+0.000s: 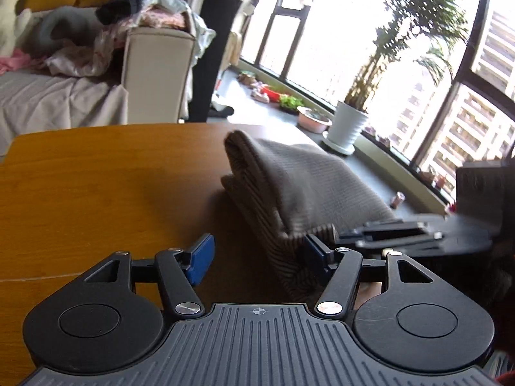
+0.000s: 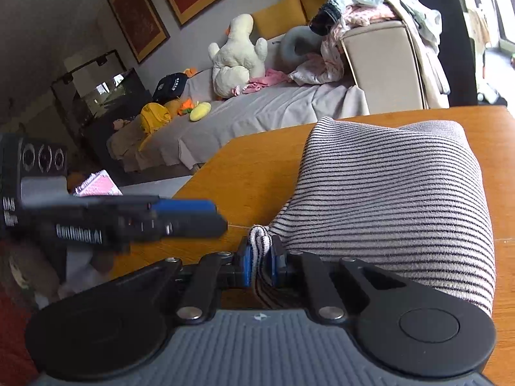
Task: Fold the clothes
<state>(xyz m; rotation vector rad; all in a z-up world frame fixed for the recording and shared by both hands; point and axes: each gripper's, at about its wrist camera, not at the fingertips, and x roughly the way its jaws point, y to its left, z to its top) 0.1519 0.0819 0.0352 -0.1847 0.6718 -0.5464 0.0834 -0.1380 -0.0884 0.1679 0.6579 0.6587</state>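
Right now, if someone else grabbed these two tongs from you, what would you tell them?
Left tongs: open, holding nothing, with the striped garment brushing the right-hand pad.
Right tongs: shut on a bunched corner of the striped garment.
The garment lies doubled over on the wooden table, one layer lifted. More clothes are heaped on the sofa arm.
Done: at least one fold appears made.
Left: probably lay the held corner down, smooth and finish the fold, then take the next piece.

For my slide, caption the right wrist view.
Right tongs shut on striped garment over wooden table.
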